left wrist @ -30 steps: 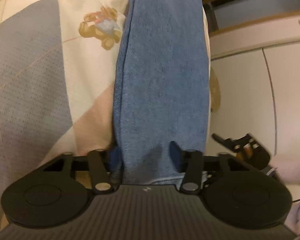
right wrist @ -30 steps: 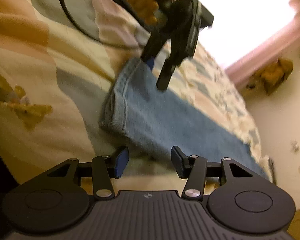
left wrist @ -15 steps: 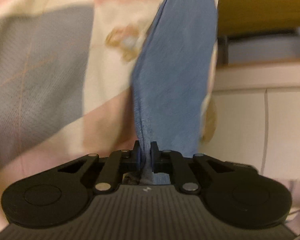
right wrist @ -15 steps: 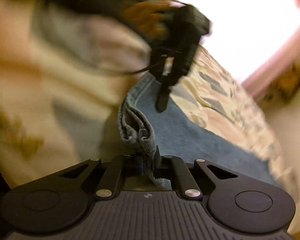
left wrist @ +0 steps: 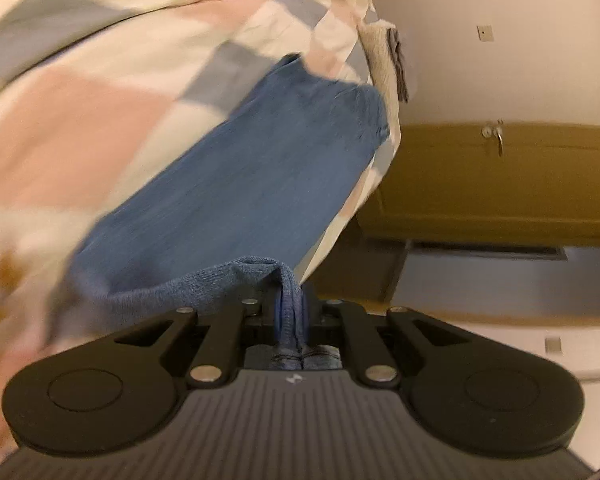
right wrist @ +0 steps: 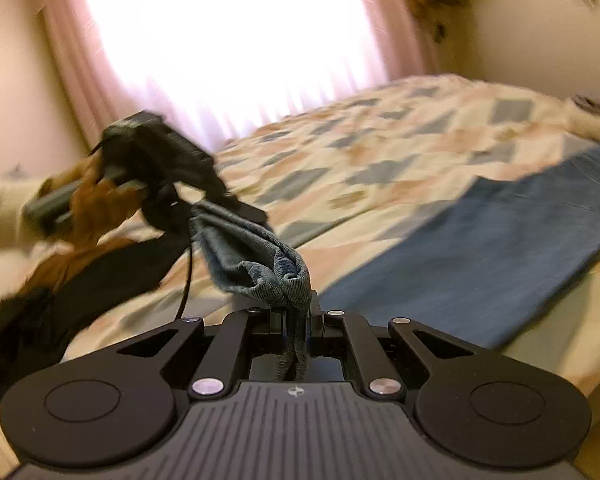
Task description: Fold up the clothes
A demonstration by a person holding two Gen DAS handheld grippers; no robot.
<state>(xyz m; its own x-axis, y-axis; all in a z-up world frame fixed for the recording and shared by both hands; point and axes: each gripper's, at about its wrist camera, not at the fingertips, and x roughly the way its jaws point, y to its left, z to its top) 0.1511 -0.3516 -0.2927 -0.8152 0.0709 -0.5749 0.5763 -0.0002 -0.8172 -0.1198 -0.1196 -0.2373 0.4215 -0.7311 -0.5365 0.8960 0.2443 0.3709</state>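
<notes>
The left gripper (left wrist: pixel 291 312) is clamping one corner of the blue denim garment (left wrist: pixel 240 204), and the right gripper (right wrist: pixel 298 322) is pinching the other corner of the same end. That end is hanging lifted above the patchwork quilted bedspread (left wrist: pixel 100 100); the remainder is lying flat toward the bed's far edge. Judged step: starting a lengthwise fold. The next move calls for carrying both corners together toward the far end, keeping the edge taut.
</notes>
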